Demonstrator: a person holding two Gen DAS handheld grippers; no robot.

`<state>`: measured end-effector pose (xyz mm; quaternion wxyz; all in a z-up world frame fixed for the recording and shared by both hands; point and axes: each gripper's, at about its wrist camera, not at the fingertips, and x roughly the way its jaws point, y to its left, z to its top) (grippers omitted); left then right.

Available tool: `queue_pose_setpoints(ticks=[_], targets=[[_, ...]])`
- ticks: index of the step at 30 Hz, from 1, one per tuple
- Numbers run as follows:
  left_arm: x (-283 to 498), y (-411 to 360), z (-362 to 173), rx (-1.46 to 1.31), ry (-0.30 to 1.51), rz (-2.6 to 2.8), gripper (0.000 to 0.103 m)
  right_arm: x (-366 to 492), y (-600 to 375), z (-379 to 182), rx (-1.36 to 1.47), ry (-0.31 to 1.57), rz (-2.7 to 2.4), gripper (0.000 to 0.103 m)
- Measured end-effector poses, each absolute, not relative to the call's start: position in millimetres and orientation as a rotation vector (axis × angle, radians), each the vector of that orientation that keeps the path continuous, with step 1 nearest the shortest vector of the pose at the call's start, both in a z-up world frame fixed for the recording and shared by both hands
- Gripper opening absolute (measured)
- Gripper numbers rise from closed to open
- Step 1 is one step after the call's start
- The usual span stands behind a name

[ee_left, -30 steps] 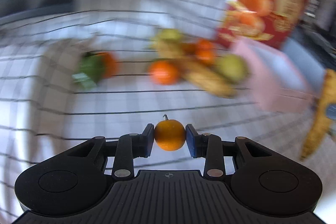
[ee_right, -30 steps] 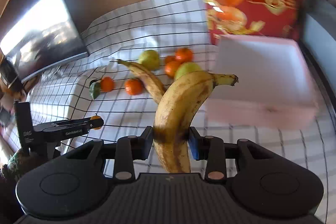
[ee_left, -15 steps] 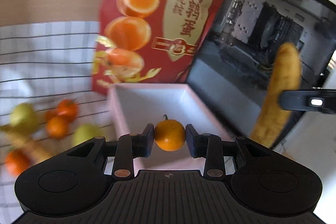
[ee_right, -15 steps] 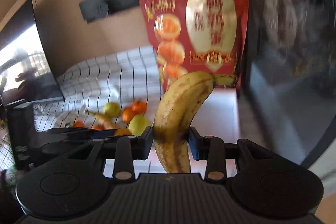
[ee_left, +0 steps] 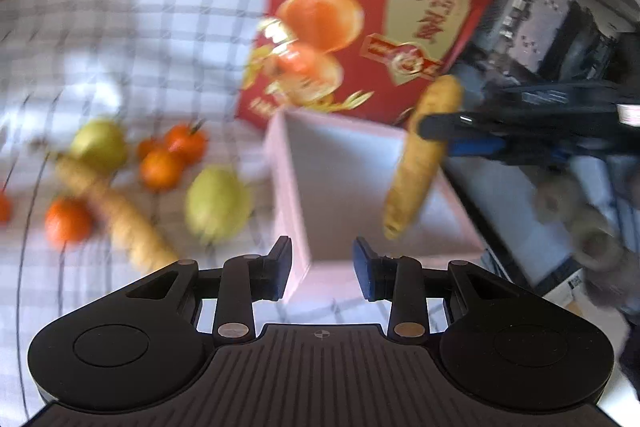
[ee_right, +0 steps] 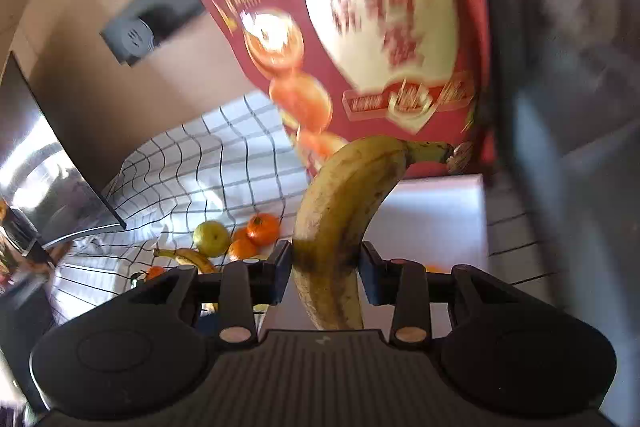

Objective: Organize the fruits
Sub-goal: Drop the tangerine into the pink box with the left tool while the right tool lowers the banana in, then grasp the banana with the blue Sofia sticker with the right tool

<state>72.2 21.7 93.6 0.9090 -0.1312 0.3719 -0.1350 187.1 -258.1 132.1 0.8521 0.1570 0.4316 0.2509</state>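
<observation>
Right gripper [ee_right: 322, 273], jaws clamped on a speckled yellow banana [ee_right: 340, 219], holds it above the pale pink rectangular box [ee_left: 344, 187]. Left gripper [ee_left: 322, 269], jaws slightly parted and empty, sits at the box's near-left corner. Left of the box, on checked cloth [ee_left: 160, 39]: oranges [ee_left: 162, 169], pears [ee_left: 218, 203], second banana [ee_left: 120, 211].

left wrist: looks down along its tongs [ee_left: 322, 269], close over pink box [ee_left: 340, 179] | right wrist: same tilt, close above | shared: box, red package [ee_right: 360, 47], checked tabletop [ee_left: 140, 39]
</observation>
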Motion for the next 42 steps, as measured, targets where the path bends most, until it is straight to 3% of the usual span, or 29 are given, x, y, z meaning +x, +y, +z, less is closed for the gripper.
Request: queue_pose_setpoints(ticks=[7,14,20,24,29,35,42], targets=[[27,45,76,-0.334,0.808,-0.149,0.038,228,-203,76,0.282,1.133,0.585,0.036],[16,60,66,-0.382,0.81,-0.103,0.038,243,-168,44,0.198,1.204,0.574,0.034],[17,69,61,-0.404,0.81,-0.116,0.038,233,-173,56,0.258,1.143,0.636,0.03],[21,75,59,-0.401,0.814,-0.122,0.038,213,-181,74,0.26,1.076,0.645,0.043],[25,94,52,-0.399,0.842,-0.052,0.038,184,-173,95,0.142,0.987,0.599,0.045],[16,137,50,-0.414,0.824,0.029,0.038,142,-101,118,-0.153,0.794,0.637,0.051],[4,182,40,-0.38,0.81,0.034,0.038,142,-21,95,-0.2,0.79,0.686,0.05]])
